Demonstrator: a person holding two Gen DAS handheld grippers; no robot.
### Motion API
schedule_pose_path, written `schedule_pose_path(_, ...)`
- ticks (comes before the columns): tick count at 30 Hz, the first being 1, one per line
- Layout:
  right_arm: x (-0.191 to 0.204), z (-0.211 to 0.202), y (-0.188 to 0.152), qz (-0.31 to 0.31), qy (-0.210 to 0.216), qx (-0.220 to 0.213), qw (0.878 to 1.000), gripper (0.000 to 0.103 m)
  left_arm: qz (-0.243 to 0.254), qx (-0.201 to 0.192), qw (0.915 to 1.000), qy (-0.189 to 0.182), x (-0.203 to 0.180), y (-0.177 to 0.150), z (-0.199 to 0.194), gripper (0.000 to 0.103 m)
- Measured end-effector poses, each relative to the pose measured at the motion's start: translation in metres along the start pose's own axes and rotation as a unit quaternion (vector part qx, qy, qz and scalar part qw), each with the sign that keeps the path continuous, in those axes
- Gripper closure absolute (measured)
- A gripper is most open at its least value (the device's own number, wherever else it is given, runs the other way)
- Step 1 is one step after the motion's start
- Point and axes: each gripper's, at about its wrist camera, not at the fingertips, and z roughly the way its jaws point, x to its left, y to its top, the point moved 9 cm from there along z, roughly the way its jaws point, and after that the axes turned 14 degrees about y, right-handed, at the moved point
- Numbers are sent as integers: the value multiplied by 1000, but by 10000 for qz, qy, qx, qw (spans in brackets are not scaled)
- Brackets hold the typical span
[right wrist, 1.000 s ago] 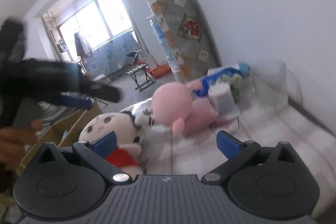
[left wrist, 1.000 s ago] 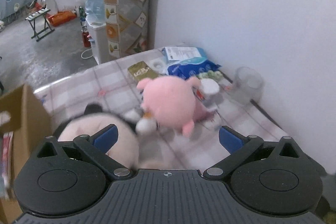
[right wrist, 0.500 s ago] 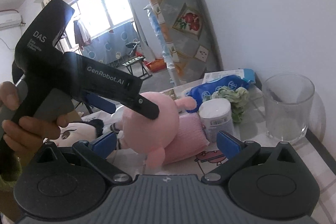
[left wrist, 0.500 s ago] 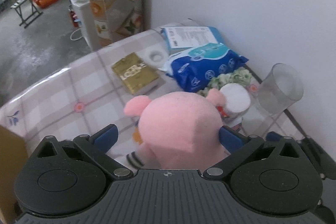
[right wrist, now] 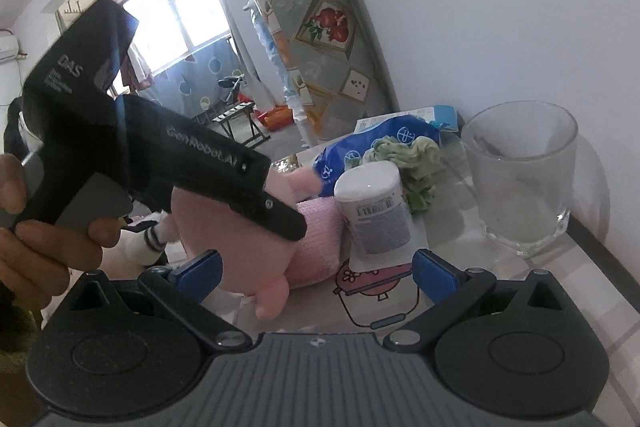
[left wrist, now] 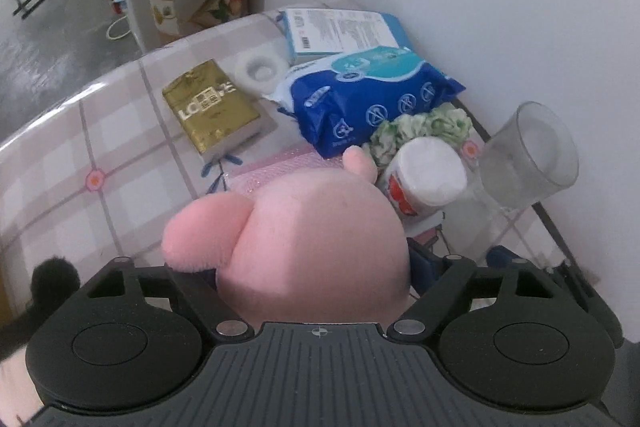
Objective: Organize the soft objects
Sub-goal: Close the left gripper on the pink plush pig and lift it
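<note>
Left gripper [left wrist: 316,267] clasps pink plush [left wrist: 320,247]; right gripper [right wrist: 316,273] wide; glass [right wrist: 520,175] near wall edge.

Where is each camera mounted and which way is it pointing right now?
Left wrist: on the left tongs, looking down on the pink plush between its fingers; only the tongs show.
Right wrist: on the right tongs, facing low across the table toward the glass cup; the left hand shows.
Shared: plush, cup, white bottle.
</note>
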Motion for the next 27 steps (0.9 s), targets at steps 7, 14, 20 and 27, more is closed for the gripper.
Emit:
schedule_pose_path(7,1,0,1,-44,35,73,10000,43,-309,-174,9994,8,15,-3,-17,22)
schedule_pose_path(14,10,12,3,-69,246,307,9992,44,-758,-605,9952,-143,39,-3,-58,22)
schedule_pose_path(20,21,38,5,-217,313,648,9972,44,-1298,-1062,9846,-486,62,-6,-105,22)
schedule_pose_path(27,42,78,2,-920,-5,1091,9898,43,-1806,-1616,9670,-789,92,-23,-157,22)
